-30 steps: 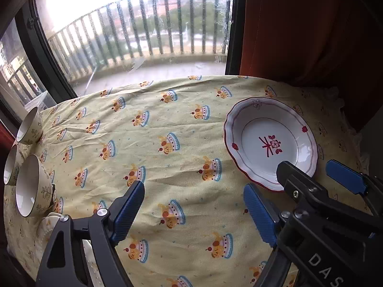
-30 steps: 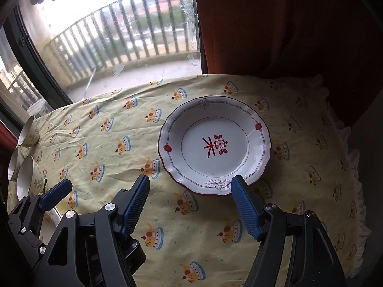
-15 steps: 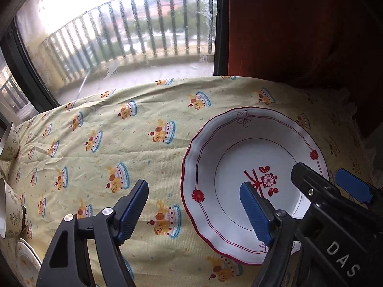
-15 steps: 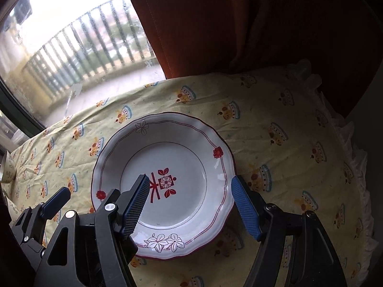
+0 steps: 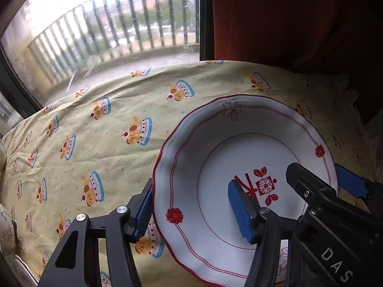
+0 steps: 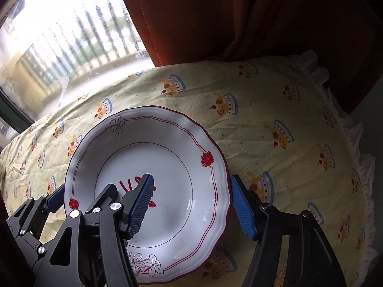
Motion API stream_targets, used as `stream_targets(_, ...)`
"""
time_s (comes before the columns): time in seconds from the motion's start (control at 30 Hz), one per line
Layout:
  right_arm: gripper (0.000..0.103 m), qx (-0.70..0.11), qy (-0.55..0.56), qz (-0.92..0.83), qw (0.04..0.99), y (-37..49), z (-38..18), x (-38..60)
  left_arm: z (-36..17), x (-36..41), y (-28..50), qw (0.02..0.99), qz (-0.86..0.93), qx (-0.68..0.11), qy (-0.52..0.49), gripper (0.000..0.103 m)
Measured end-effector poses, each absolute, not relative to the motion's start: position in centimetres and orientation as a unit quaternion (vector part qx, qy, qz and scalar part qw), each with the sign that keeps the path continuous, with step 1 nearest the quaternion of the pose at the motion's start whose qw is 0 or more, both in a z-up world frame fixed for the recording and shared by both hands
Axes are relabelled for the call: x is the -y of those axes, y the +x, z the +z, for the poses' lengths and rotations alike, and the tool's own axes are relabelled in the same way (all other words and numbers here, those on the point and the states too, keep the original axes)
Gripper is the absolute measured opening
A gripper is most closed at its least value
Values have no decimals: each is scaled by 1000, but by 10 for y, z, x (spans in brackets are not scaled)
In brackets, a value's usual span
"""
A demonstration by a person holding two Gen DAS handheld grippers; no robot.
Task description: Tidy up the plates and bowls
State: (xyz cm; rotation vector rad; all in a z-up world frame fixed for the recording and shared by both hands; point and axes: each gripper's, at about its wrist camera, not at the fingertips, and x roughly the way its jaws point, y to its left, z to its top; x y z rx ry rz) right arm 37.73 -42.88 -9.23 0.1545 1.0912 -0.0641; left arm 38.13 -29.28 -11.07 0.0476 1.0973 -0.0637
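My left gripper (image 5: pixel 191 206) and right gripper (image 6: pixel 191 205) have just been closing, jaws apart, straddling the plate (image 5: pixel 241 157) rim at nine and three o'clock (unlifted); sorting remains.

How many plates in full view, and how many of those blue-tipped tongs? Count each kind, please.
Plate: 1
Tongs: 2, the left tongs and the right tongs
Total: 3
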Motion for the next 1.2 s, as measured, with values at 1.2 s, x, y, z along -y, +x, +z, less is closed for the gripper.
stream_targets(1.2,45,-562,-19,59,825,330,-107,337,-111,197,310,839,28,-544,-9,56)
